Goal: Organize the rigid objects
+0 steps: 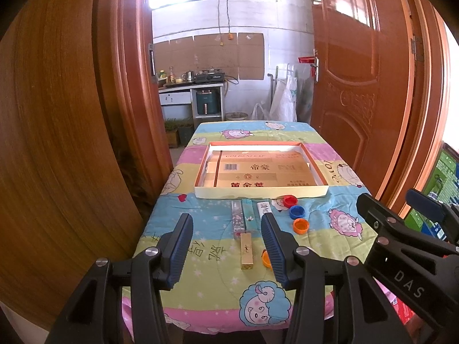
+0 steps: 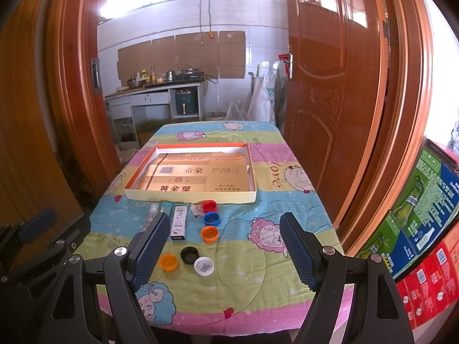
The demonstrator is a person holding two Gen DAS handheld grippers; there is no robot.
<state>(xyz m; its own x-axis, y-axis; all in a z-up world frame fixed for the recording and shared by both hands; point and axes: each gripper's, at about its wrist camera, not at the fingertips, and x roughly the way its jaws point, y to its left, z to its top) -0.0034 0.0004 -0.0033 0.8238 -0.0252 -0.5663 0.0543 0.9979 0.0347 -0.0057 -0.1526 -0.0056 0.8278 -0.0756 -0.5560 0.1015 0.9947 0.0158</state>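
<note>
Left wrist view: left gripper (image 1: 226,245) wide open w/ nothing in it, over the cartoon tablecloth (image 1: 200,223); gold box (image 1: 247,251) lies between its fingers, teal box (image 1: 248,217) just past at 12 o'clock, shallow tray (image 1: 261,196) beyond that. Right wrist view: right gripper (image 2: 225,248) also wide open & empty; red cap (image 2: 209,206), blue cap (image 2: 211,218), orange cap (image 2: 209,234) in a row toward 12, black cap (image 2: 189,255) & white cap (image 2: 204,265) nearer, white box (image 2: 179,222) at 11.

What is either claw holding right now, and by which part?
Nothing is held. The left claw and right claw are both open above the table.
</note>
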